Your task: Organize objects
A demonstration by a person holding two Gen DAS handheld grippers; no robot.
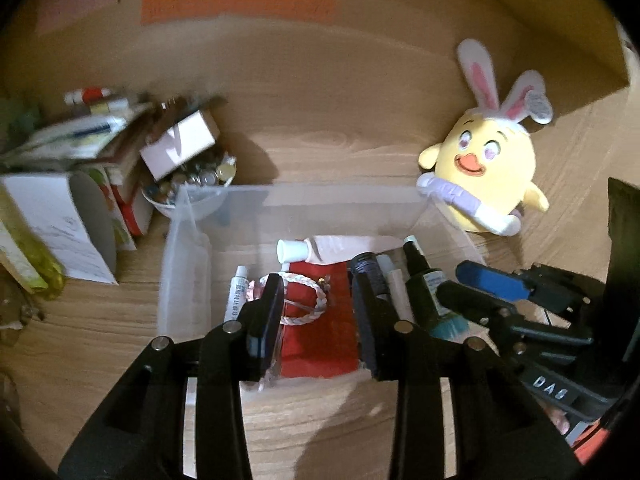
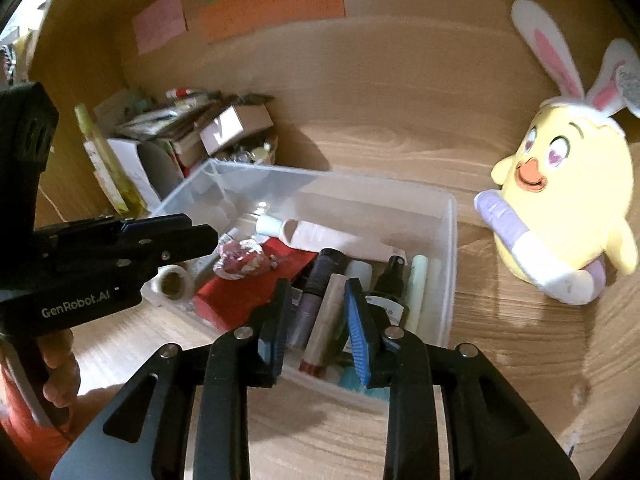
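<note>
Bin (image 1: 188, 248), clear plastic, sits on the wooden worktop (image 1: 320, 152) and already holds most of the small things: a white-capped tube (image 1: 332, 249) lying across the far side, a red card (image 1: 320, 336) with a braided bracelet (image 1: 308, 300) on it, and a row of bottles (image 2: 320, 280) and sticks packed along the right side. Both tools hang just above it.

The left tool (image 1: 318, 312) is released, its jaws standing apart over the bracelet and the red card with nothing pressed between them. The right tool (image 2: 316, 312) is also released: its blue pads are parted above the row of bottles, and a pale stick shows in the gap below, not gripped.

Judging from this, the step in hand is a drop-off or a tidy-up inside the bin, with both tools free. Still outside it are a plush chick (image 2: 560, 208) to the right and a pile of boxes, papers and a bowl of marbles (image 1: 188, 184) to the left.

The next move likely calls for lifting 1 tool clear of the bin wall without catching the bottles, then picking a loose item. The plush is soft and wide, so a pinch on an ear or arm seems safer than the body.
</note>
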